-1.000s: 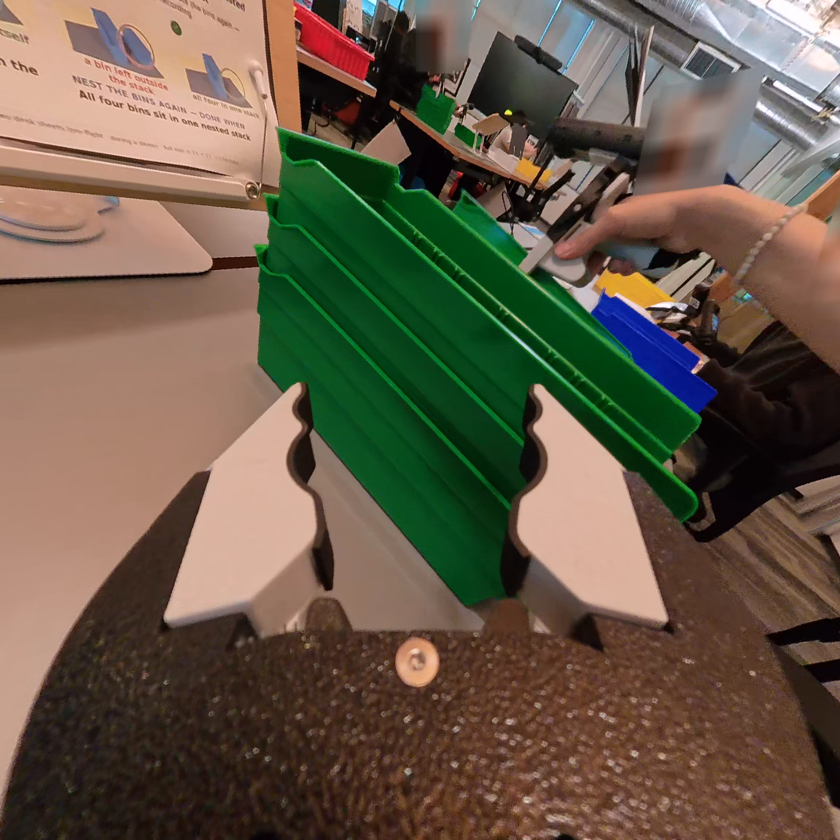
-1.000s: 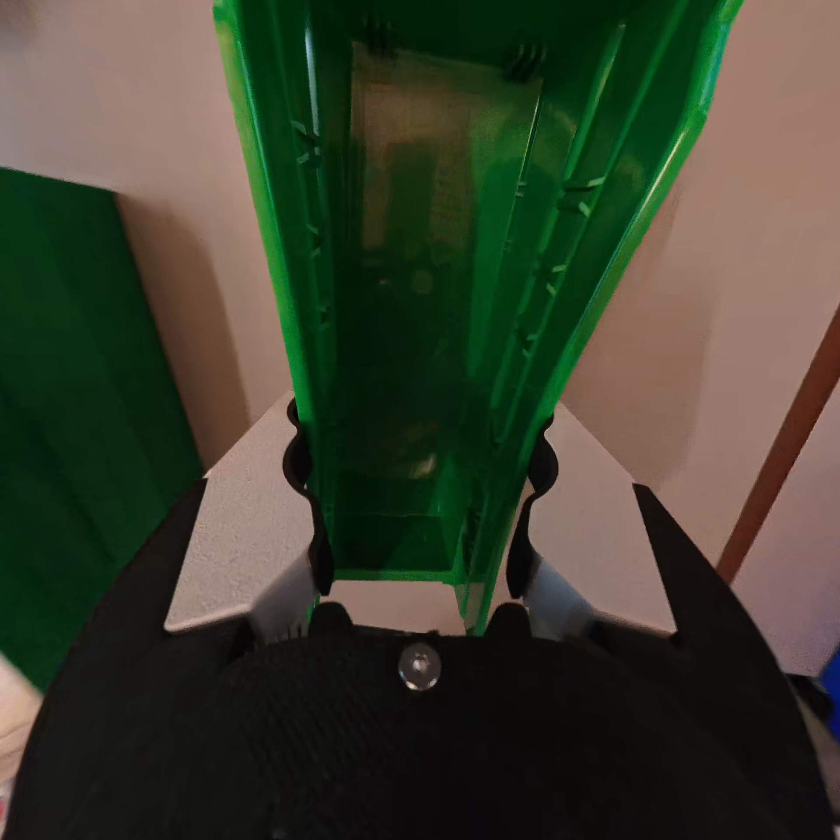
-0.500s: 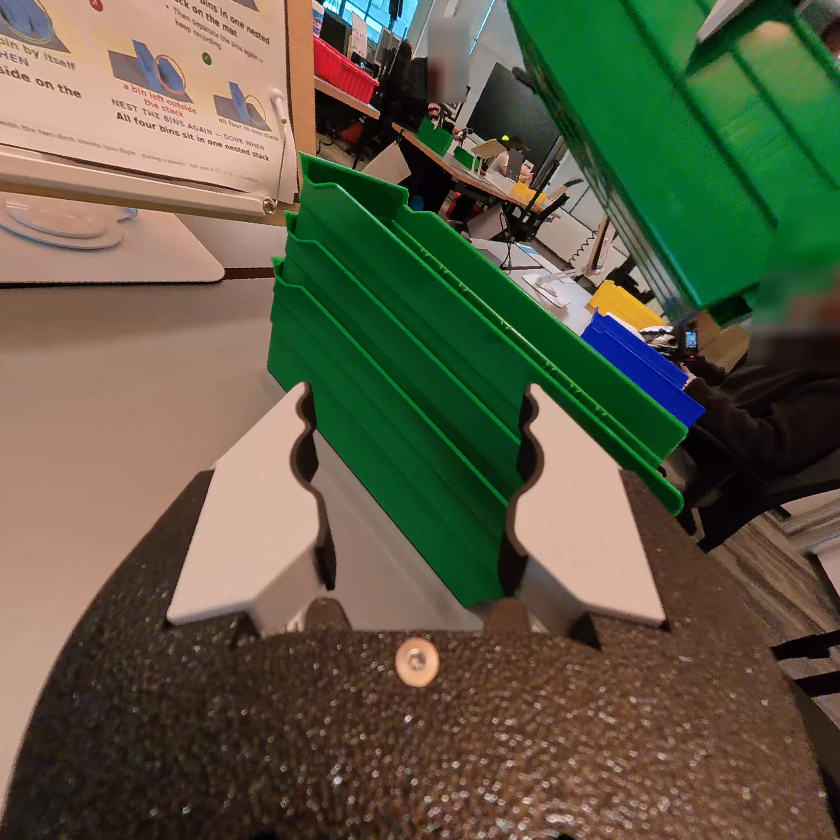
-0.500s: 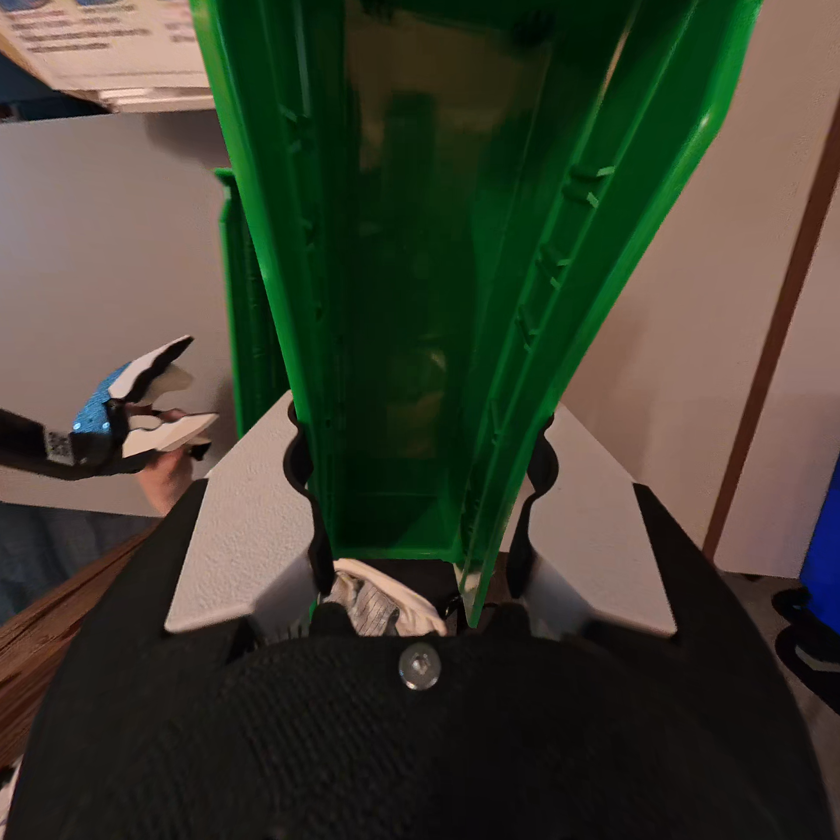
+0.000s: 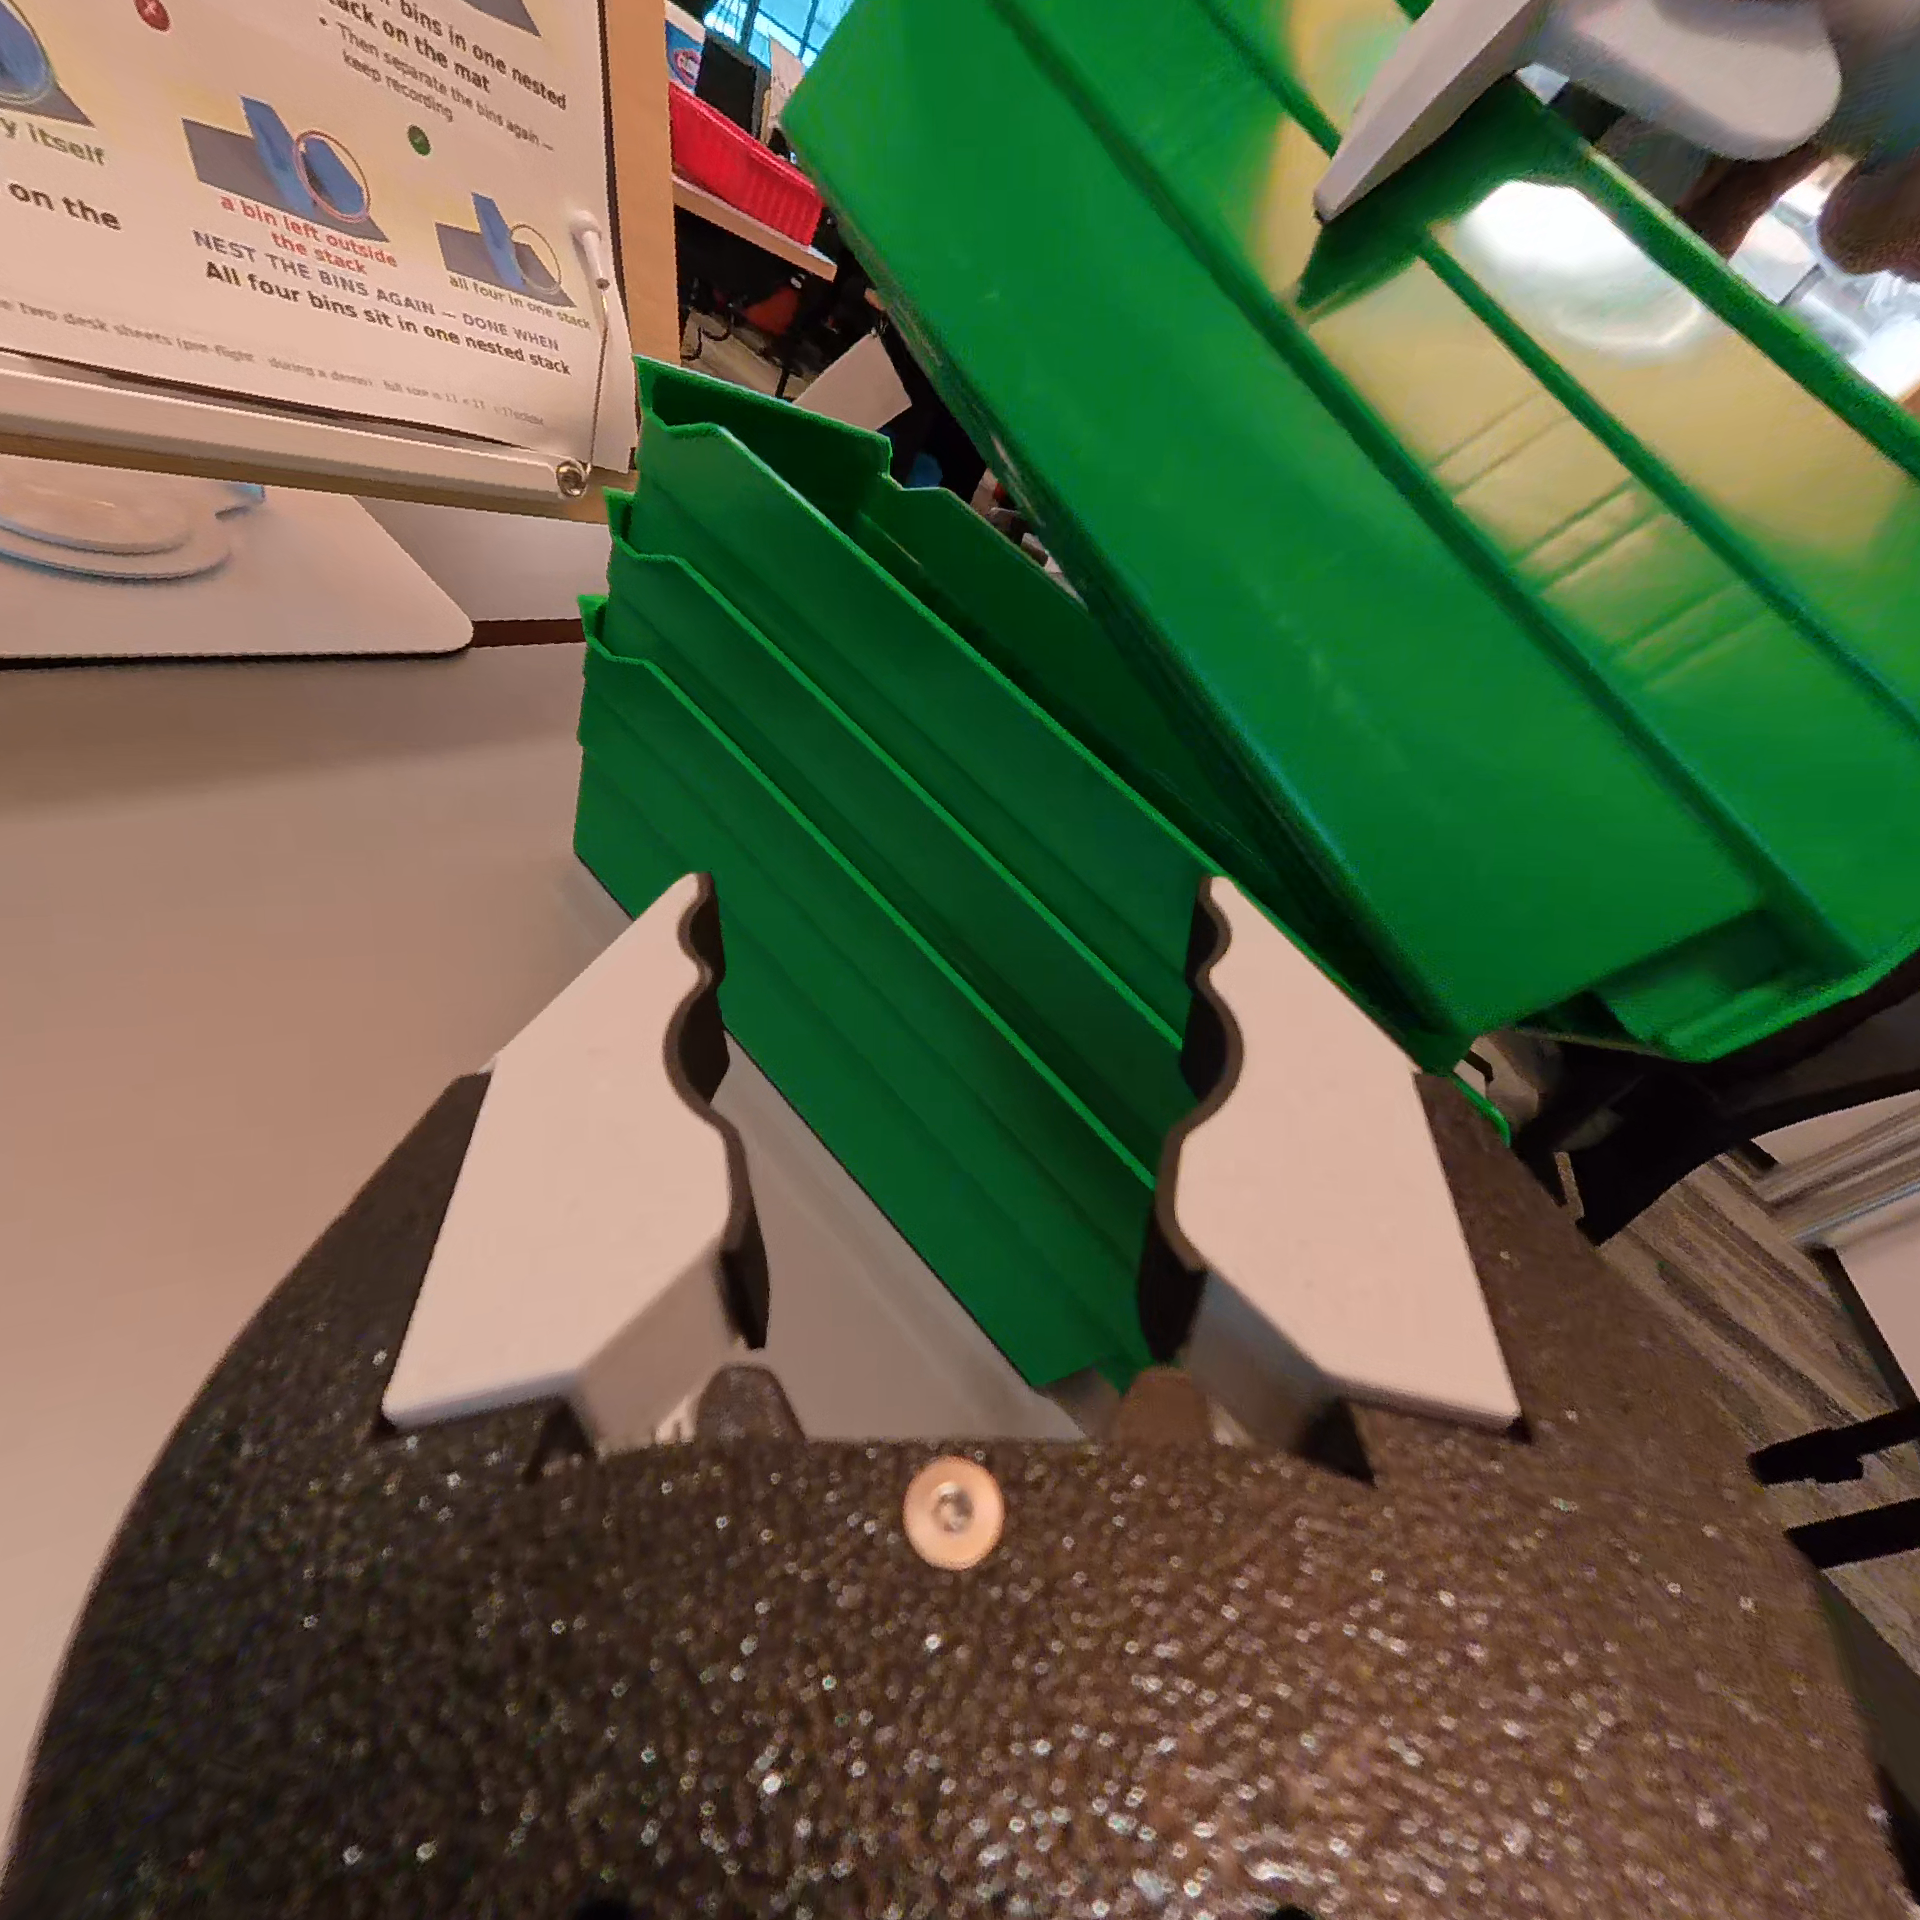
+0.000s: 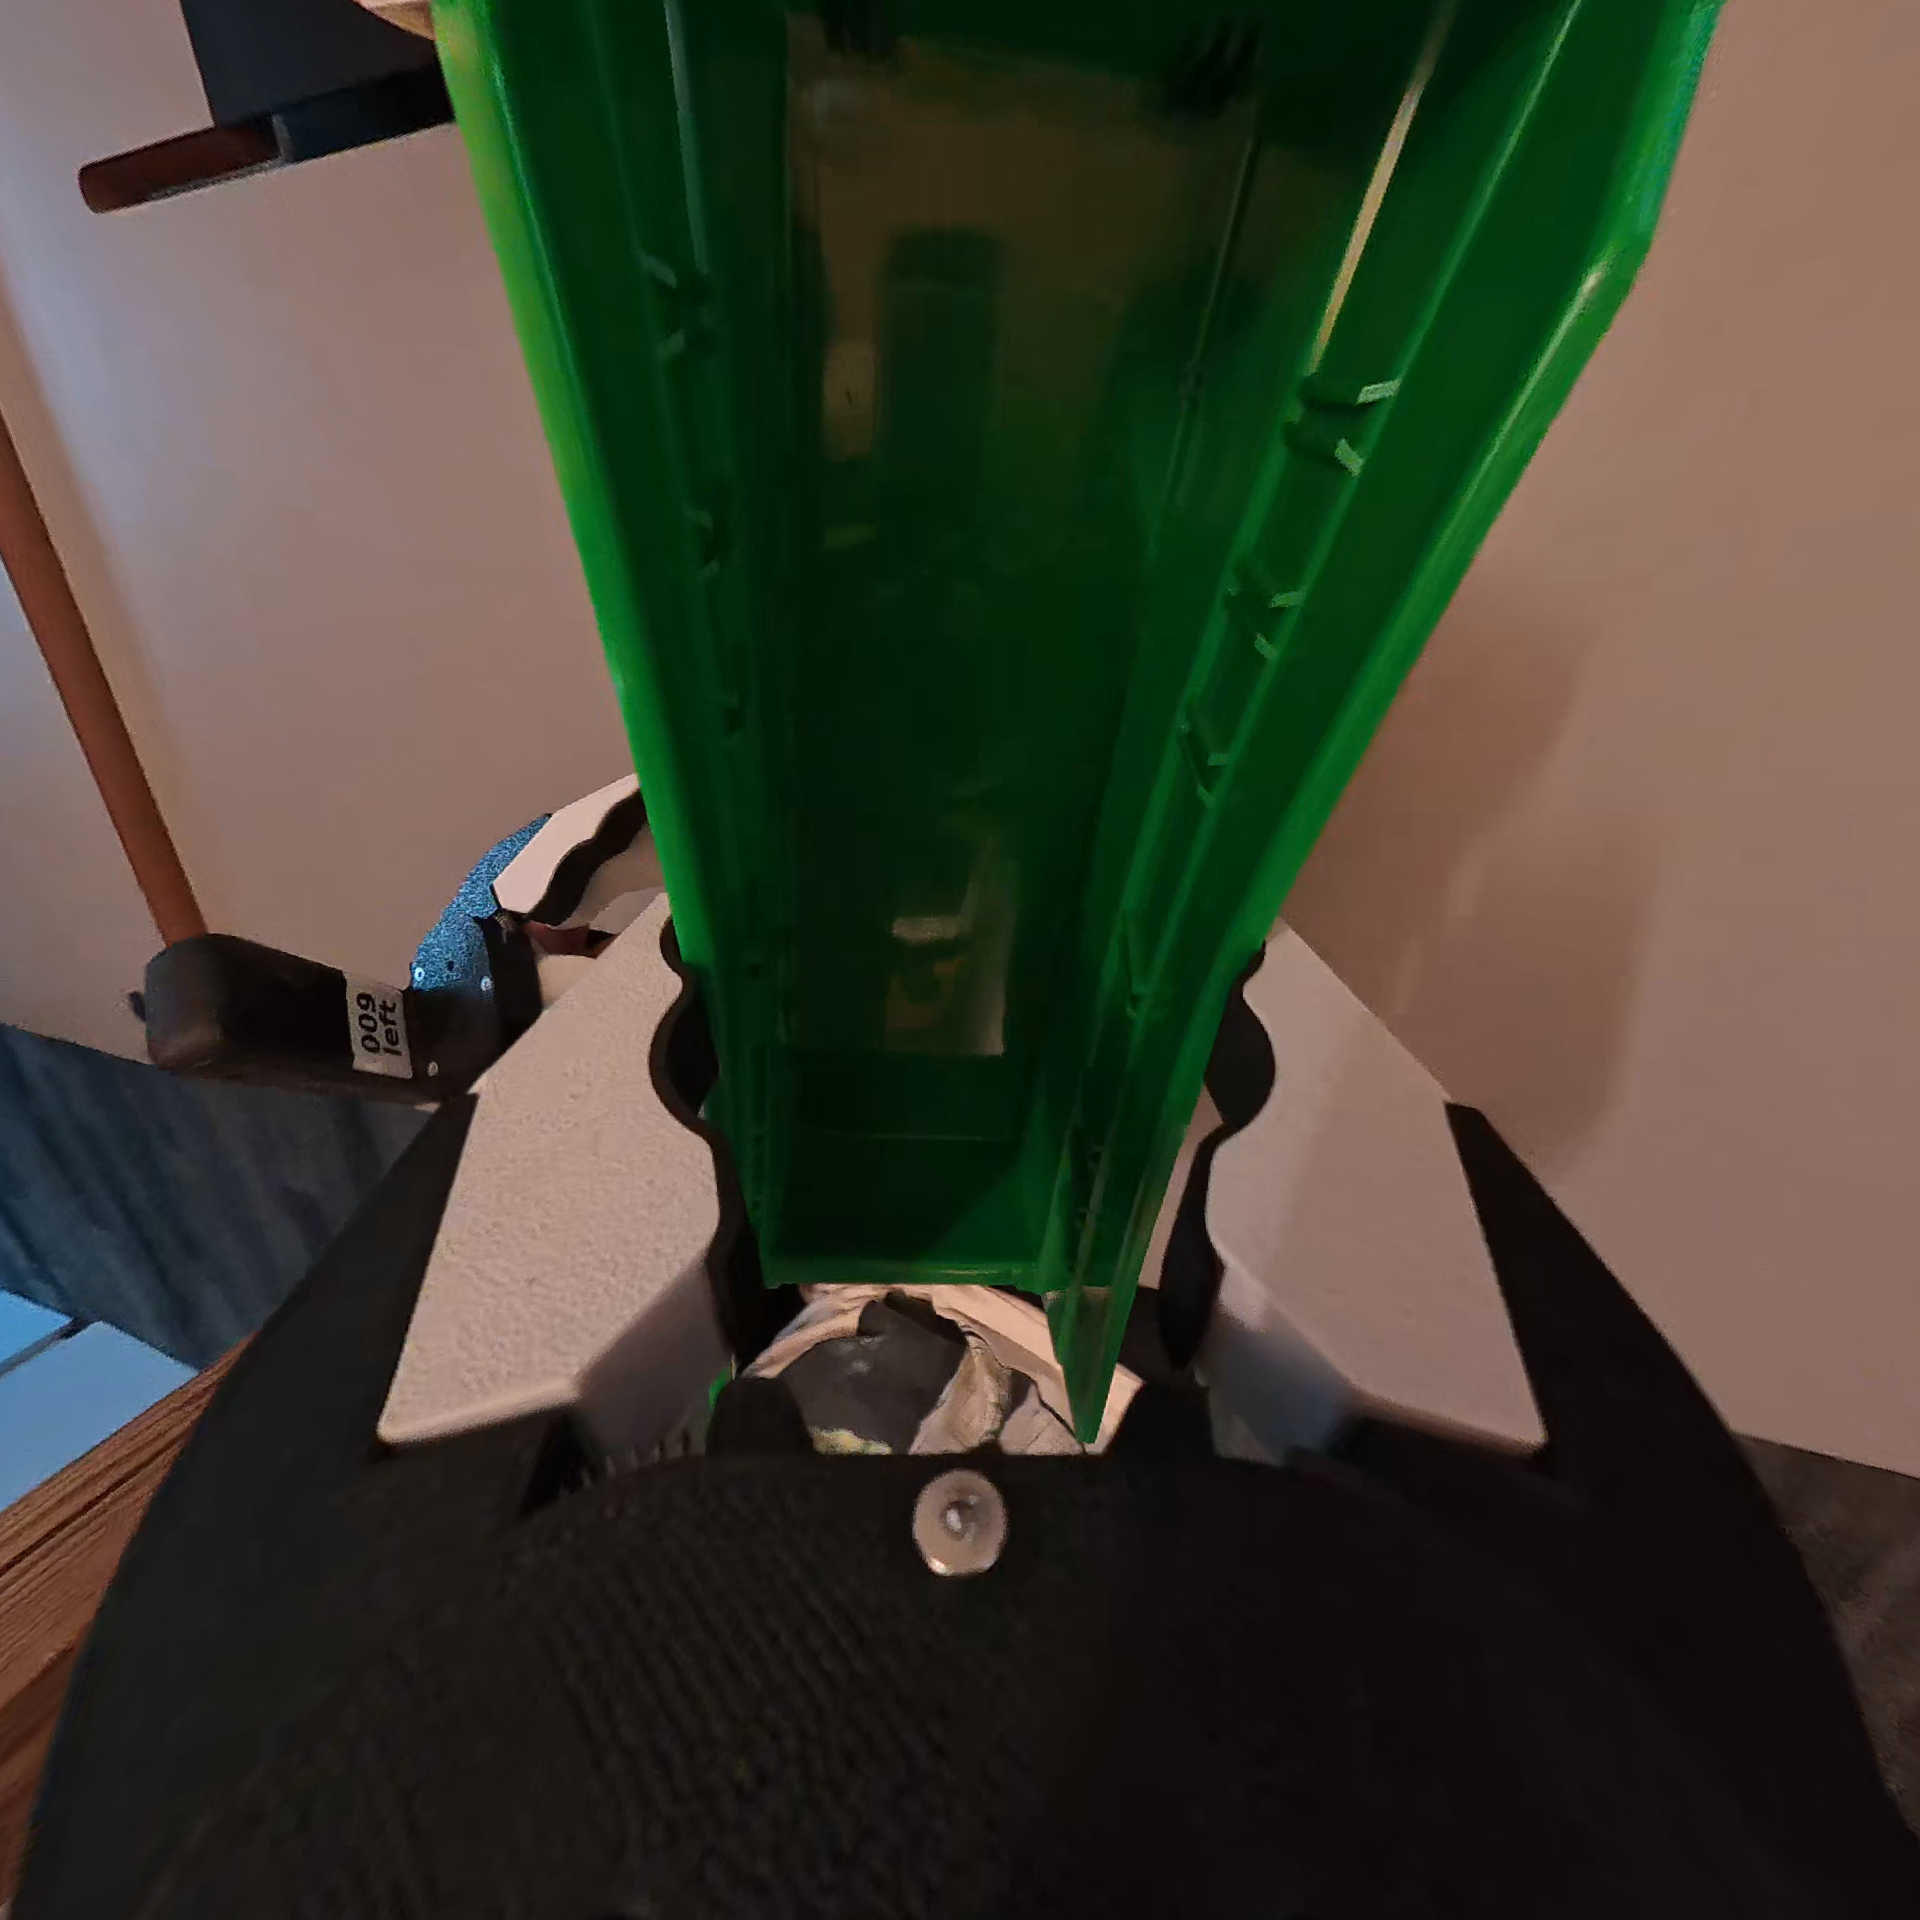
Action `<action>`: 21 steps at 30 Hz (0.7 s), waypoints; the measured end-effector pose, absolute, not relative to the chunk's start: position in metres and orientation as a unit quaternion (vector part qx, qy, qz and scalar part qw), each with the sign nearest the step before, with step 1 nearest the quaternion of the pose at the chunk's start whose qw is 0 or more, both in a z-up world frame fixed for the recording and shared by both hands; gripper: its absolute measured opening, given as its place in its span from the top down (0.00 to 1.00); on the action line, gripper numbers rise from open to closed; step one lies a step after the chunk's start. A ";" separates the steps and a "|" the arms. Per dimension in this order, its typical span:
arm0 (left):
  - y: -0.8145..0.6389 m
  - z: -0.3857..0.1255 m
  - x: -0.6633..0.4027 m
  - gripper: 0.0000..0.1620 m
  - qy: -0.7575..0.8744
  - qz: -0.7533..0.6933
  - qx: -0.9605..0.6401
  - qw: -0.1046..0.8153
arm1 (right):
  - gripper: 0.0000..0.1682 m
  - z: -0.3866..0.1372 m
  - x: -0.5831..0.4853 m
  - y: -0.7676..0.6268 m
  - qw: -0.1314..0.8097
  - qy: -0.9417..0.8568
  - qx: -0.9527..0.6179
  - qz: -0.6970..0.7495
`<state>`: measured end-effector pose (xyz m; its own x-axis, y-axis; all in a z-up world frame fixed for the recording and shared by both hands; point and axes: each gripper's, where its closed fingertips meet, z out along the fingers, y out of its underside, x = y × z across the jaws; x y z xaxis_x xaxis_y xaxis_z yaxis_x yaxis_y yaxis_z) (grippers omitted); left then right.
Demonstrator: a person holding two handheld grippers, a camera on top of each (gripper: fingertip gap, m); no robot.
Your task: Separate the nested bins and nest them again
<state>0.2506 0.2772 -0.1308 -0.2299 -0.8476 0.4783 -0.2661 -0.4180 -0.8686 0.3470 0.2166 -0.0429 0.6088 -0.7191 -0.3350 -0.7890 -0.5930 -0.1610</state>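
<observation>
A stack of nested green bins (image 5: 883,831) stands on the pale table (image 5: 260,935), tilted up toward the back. My left gripper (image 5: 951,1039) is open, with the stack's near lower corner between its fingers. My right gripper (image 6: 961,1039) is shut on the end of a separate green bin (image 6: 987,623) and holds it in the air. In the left wrist view this bin (image 5: 1351,623) hangs tilted just above the stack's right side, with a right-gripper finger (image 5: 1455,114) on its rim. The left gripper (image 6: 582,862) shows partly behind the bin in the right wrist view.
A printed instruction sheet (image 5: 312,208) hangs on a white stand (image 5: 208,582) at the back left of the table. A red bin (image 5: 738,145) sits on a desk far behind. The table edge and wood floor (image 5: 1766,1299) lie to the right.
My right gripper lifted one green bin off the stack, raised it, and now holds it lower and closer over the stack's right side. My left gripper stayed open by the stack's near end.
</observation>
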 end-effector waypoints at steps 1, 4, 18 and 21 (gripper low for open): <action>0.277 -0.131 0.251 0.46 0.485 -0.616 -0.575 0.233 | 0.42 -0.046 0.347 0.218 0.148 0.429 -0.883 0.123; 0.279 -0.129 0.250 0.46 0.478 -0.623 -0.575 0.230 | 0.42 -0.054 0.352 0.217 0.146 0.435 -0.881 0.112; 0.284 -0.130 0.249 0.46 0.465 -0.632 -0.578 0.223 | 0.39 -0.077 0.354 0.233 0.137 0.409 -0.902 0.026; 0.283 -0.128 0.248 0.46 0.465 -0.635 -0.576 0.221 | 0.39 -0.080 0.353 0.233 0.133 0.407 -0.904 0.008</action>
<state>0.2481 0.2830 -0.1282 -0.2392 -0.8155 0.5270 -0.2550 -0.4709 -0.8445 0.3531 0.2334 -0.0804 0.6683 -0.7336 -0.1233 -0.7380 -0.6332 -0.2332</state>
